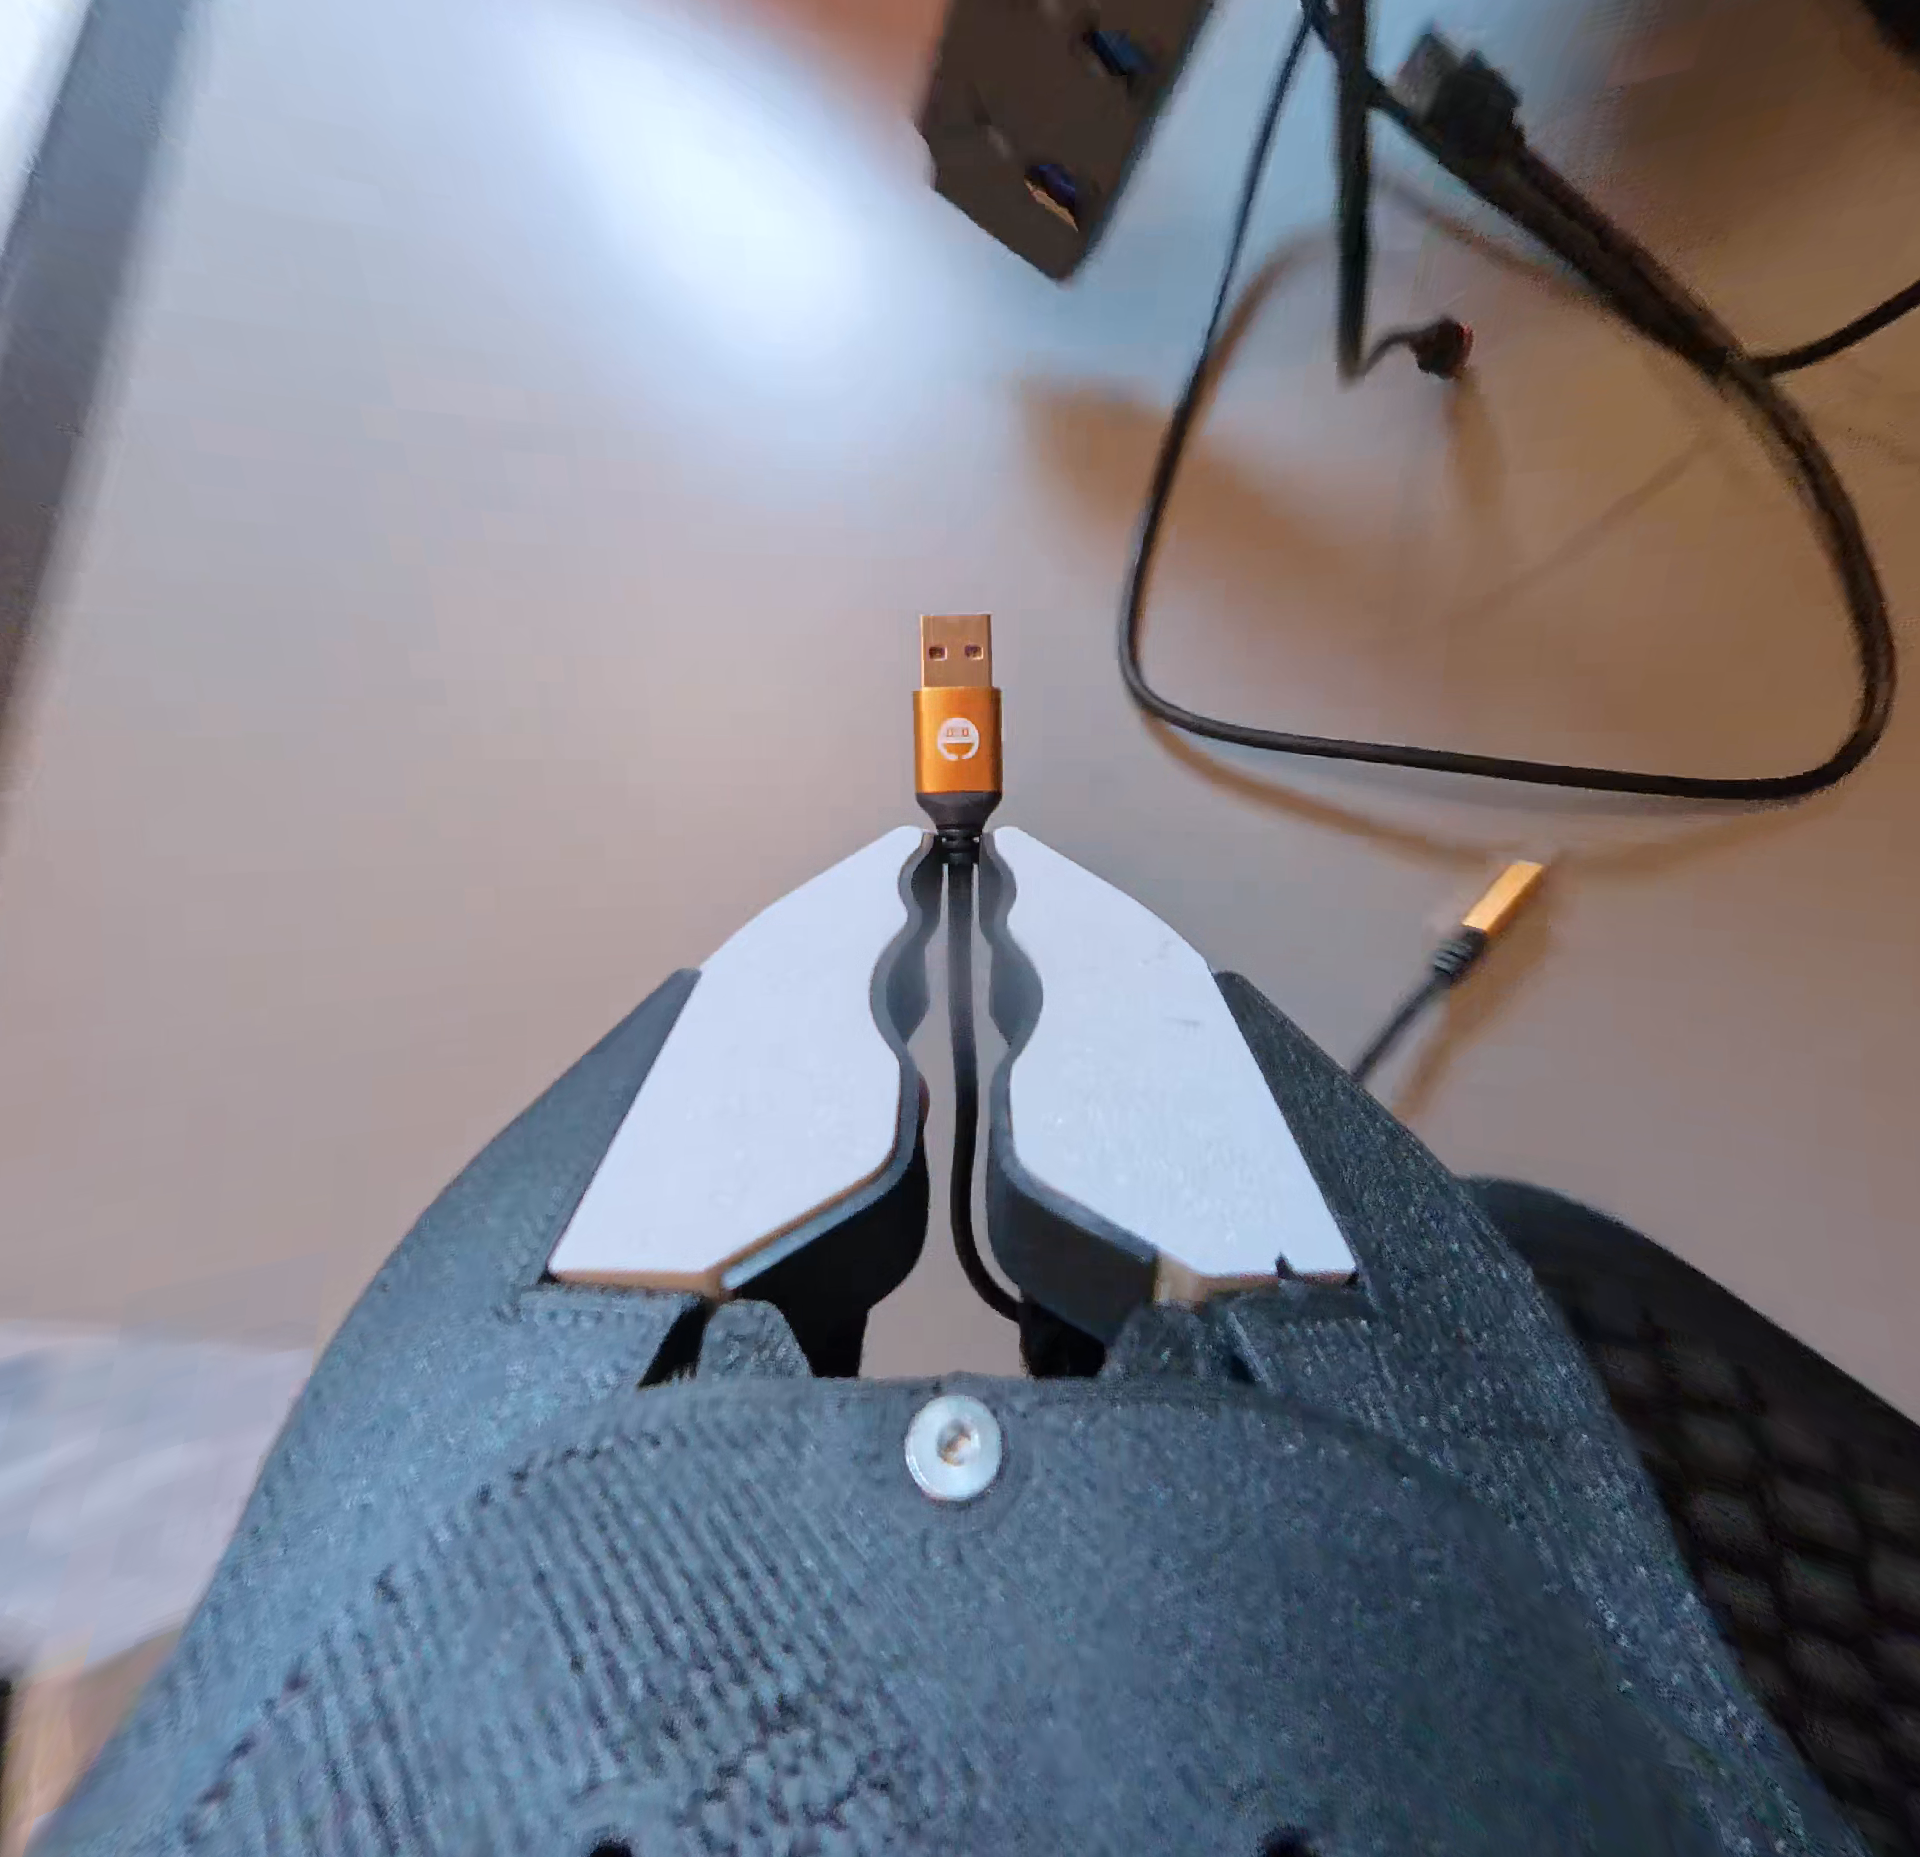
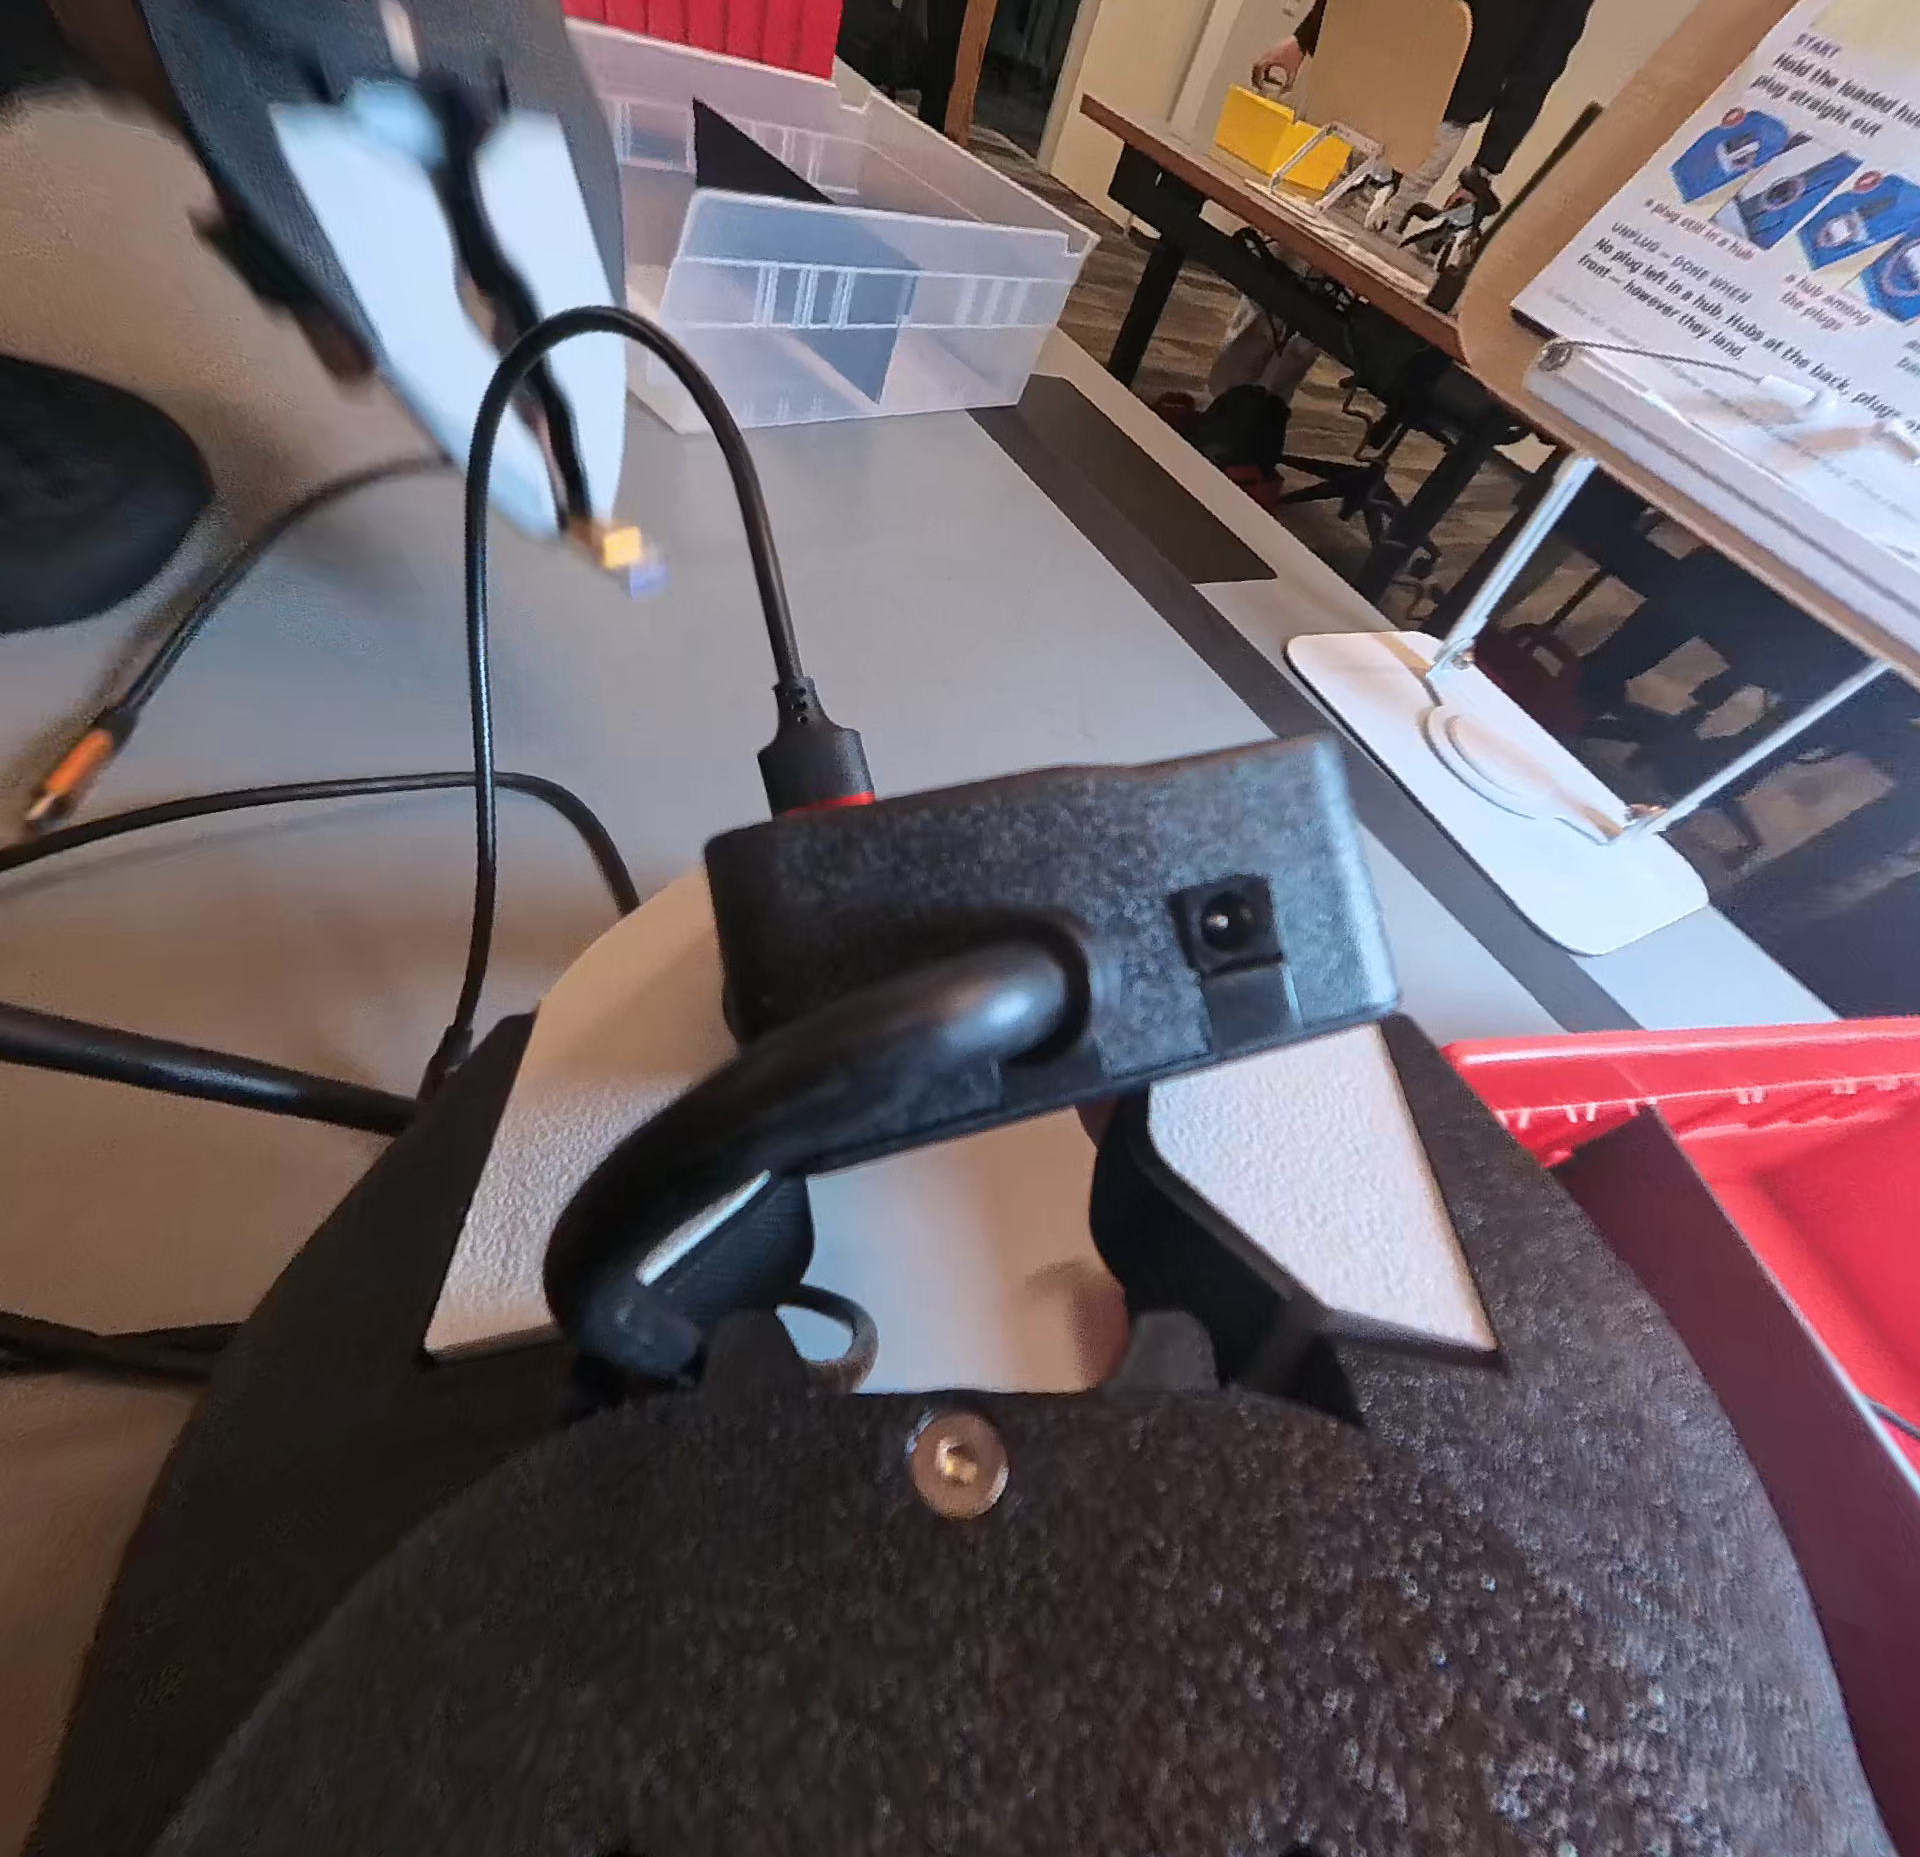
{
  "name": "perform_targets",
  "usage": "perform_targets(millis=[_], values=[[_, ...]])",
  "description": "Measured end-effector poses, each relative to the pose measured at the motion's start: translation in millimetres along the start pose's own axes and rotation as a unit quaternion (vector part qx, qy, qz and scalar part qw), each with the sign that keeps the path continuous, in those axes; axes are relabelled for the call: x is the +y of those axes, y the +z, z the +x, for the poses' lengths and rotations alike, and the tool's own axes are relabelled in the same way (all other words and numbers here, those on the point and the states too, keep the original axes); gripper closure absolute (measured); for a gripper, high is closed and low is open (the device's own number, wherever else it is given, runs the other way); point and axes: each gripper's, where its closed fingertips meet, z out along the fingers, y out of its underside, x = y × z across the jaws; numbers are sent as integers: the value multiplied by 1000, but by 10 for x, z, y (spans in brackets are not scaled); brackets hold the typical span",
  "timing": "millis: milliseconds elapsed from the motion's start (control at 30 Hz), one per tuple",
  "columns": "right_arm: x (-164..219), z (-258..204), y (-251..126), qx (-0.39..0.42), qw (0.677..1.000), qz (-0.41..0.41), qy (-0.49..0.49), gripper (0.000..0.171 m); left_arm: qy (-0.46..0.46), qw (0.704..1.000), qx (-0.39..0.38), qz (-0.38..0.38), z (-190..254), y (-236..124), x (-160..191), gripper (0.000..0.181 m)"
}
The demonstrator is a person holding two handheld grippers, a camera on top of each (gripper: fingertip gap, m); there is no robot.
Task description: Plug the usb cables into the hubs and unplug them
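Over the pale counter (image 1: pixel 520 664), my right hand-held gripper (image 2: pixel 935 1090) clamps the black USB hub (image 2: pixel 1049 934) with one black plug (image 2: pixel 816 763) seated, while my left hand-held gripper (image 1: pixel 958 843) pinches the orange USB plug's (image 1: pixel 957 711) cable, tip pointing forward.

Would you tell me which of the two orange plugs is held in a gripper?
The upright orange plug, pinched by its cable between the left gripper's fingertips. The other orange plug lies loose on the table.
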Motion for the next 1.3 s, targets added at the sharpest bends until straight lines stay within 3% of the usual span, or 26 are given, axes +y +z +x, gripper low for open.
perform_targets(millis=[33, 67, 133, 200, 533, 767, 1300], values=[[-1, -11, 5, 1, 1000, -4, -9, 72, 4, 1000, -19, 6, -49, -225, -85, 174], [-2, -26, 16, 1, 1000, -7, -17, 105, 15, 999, -34, 11, -52, -433, -194, 174], [3, -54, 50, 5, 999, -19, -33, 104, 53, 997, -56, 5, 35, -733, -427, 174], [7, -72, 82, 13, 998, -33, -48, 104, 99, 993, -61, -15, 193, -814, -630, 174], [-98, -273, 108, 4, 998, -40, -52, 104, 237, 966, -38, -91, 576, 100, -1164, 174], [-12, -260, 110, -4, 997, -69, -35, 105, 283, 952, -50, -103, 535, 152, -1266, 174], [-17, -344, 124, -13, 996, -83, -36, 105, 261, 957, 3, -129, 547, 123, -1212, 174]])
